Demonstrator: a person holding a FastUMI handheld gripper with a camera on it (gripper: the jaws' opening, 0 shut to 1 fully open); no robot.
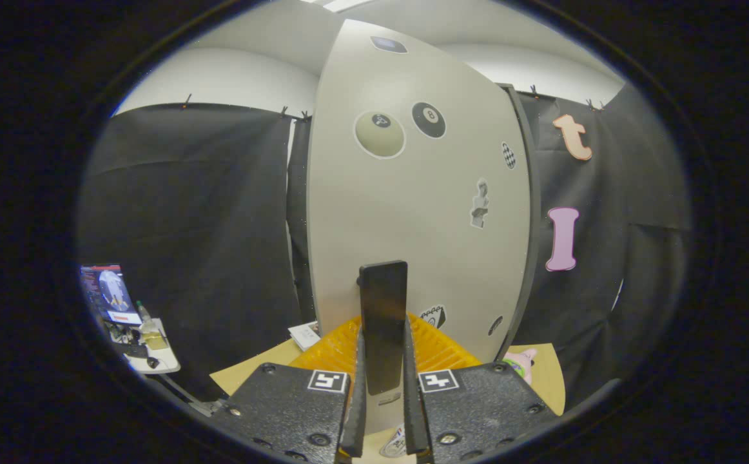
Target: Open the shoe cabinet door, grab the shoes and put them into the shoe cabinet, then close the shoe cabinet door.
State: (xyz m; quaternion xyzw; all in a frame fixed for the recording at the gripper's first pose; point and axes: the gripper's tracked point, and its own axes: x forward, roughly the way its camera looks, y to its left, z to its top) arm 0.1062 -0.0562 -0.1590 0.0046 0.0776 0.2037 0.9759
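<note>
Cabinet door [413, 212], pale grey w/ stickers incl. two billiard balls near its top, fills centre of frame, seen at an angle. Table [265, 367], tan, shows at lower centre beneath it. Orange slatted rack [442, 351] sits low centre, just ahead of fingers. Black upright door handle [383, 322] stands lower centre, running down between the two fingers. Gripper [383, 412] at bottom centre: jaws closed on handle, both pads against its sides. Small side table w/ screen [109, 293] at lower left. Pink toy [521, 361] lower right, beside rack.
</note>
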